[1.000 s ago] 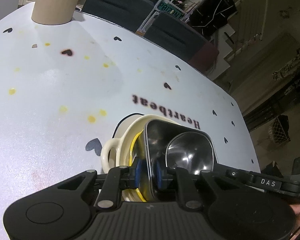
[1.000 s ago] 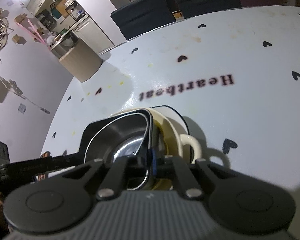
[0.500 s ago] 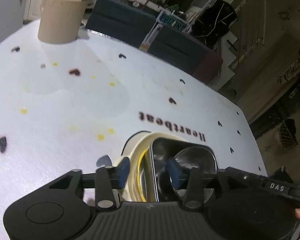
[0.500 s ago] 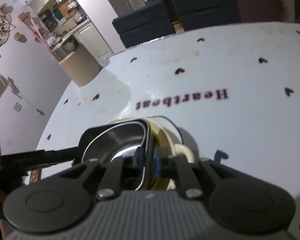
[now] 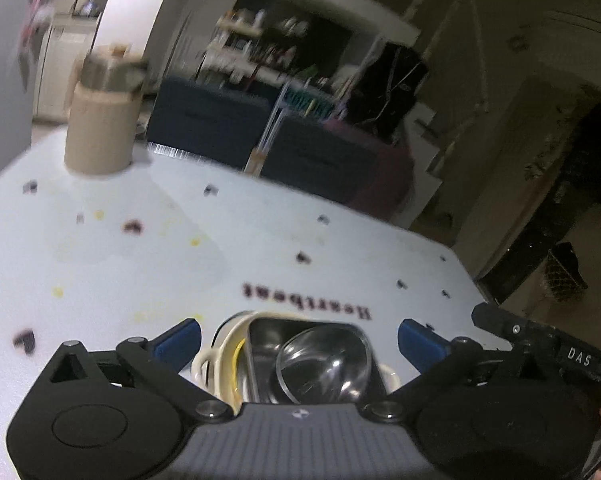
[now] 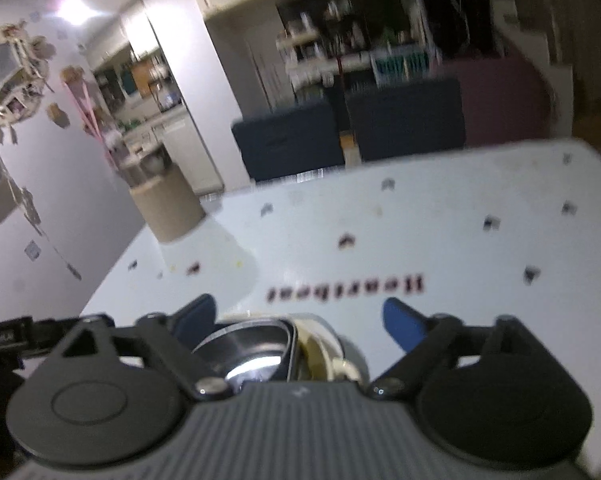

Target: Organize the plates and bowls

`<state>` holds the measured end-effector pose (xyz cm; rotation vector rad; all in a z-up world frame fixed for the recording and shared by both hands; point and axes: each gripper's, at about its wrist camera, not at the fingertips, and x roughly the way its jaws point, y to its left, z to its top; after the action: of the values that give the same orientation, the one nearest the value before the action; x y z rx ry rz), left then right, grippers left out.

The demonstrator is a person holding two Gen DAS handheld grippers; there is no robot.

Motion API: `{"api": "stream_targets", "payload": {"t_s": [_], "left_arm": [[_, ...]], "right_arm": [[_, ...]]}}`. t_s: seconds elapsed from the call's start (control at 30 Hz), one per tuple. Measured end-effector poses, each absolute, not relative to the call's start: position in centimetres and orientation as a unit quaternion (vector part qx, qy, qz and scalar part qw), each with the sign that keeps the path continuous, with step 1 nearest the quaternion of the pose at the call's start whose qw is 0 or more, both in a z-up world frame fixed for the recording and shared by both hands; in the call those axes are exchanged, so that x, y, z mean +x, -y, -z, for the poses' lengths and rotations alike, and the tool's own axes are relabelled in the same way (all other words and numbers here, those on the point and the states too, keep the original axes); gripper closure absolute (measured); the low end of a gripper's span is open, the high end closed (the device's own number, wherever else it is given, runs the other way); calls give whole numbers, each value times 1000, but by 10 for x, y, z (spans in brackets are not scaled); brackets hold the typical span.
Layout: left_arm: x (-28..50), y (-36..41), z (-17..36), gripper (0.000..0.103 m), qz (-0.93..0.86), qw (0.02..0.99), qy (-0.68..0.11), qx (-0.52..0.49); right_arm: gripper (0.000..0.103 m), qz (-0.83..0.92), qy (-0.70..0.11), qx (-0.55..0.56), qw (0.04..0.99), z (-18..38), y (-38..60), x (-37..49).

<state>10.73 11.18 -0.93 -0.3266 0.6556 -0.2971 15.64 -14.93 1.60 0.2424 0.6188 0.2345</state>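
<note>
Fingers (image 5: 180,336) of both the left gripper (image 5: 298,338) and the right gripper (image 6: 296,318) are opening wide, clear of the square steel bowl (image 5: 312,356) nested in the cream ceramic bowl (image 5: 220,348) between them on the white worktop (image 5: 100,272).

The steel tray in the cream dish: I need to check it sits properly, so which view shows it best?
The left wrist view: the steel tray shows most of its rim and shiny inside, nested in the cream dish. The right wrist view catches only one blurred corner.
</note>
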Motion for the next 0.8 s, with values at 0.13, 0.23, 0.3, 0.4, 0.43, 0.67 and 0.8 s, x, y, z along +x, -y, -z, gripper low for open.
{"api": "stream_targets", "payload": {"t_s": [0.13,0.23,0.3,0.4,0.43,0.67,0.8], "left_arm": [[82,-99,-11,0,137,940,-286,-122],[64,-93,-22,0,138,949,-261,-111],[52,-89,-26,0,136,954,-248,-98],[37,-84,-27,0,128,960,-237,-76],[33,-83,-26,0,123,961,-237,-69],[12,-81,-13,0,101,962,-253,-31],[4,-83,-4,0,99,960,-260,-25]], "right_arm": [[1,-96,-253,111,956,-32,152,129],[1,-83,-219,91,968,-41,151,110],[0,-80,-206,82,972,-43,149,97],[0,-69,-202,90,973,-44,149,82],[0,-64,-200,90,974,-43,150,78],[0,-62,-205,95,972,-32,151,53],[0,-58,-198,103,973,-28,154,42]]}}
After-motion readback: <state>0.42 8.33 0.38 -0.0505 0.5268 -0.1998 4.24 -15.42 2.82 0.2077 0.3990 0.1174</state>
